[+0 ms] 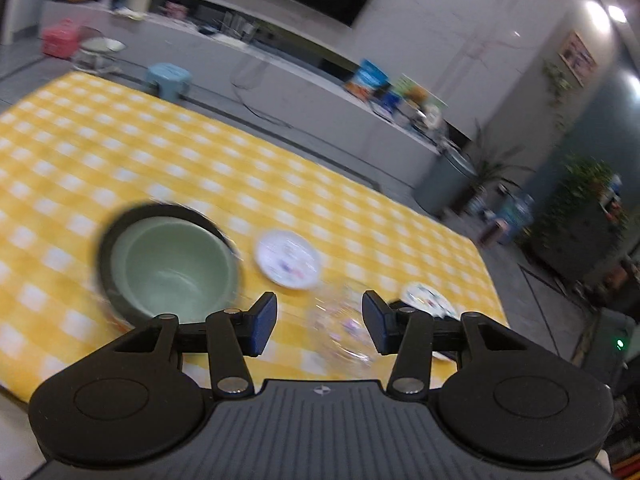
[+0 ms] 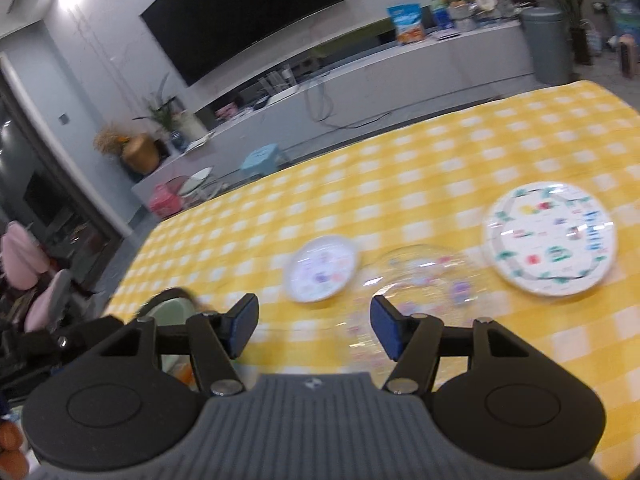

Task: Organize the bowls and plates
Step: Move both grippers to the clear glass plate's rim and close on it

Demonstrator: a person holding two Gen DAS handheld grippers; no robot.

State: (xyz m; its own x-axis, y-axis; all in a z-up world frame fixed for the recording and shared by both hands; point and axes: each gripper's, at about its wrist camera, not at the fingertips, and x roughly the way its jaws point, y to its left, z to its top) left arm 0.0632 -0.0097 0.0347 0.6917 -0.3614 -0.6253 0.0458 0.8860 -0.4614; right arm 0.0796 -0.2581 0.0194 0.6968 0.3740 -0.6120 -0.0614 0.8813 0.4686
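Note:
A green bowl [image 1: 174, 266] sits nested inside a dark bowl [image 1: 108, 240] on the yellow checked table [image 1: 120, 152]. A small white printed plate [image 1: 288, 258] lies to its right. A clear glass bowl [image 1: 340, 328] lies between the fingers of my open, empty left gripper [image 1: 319, 326]. A larger printed plate [image 1: 430, 300] peeks out behind the right finger. In the right wrist view my right gripper [image 2: 314, 328] is open and empty above the table's near edge. Ahead are the small plate [image 2: 322, 274], the glass bowl [image 2: 420, 284] and the large plate [image 2: 550, 238]. The green bowl [image 2: 170, 312] shows at the left.
Beyond the table are a long grey TV bench [image 2: 360, 76], a blue stool [image 1: 168, 78], a grey bin [image 2: 546, 44] and potted plants. The table's right edge [image 1: 494, 280] lies close to the large plate. Both views are motion-blurred.

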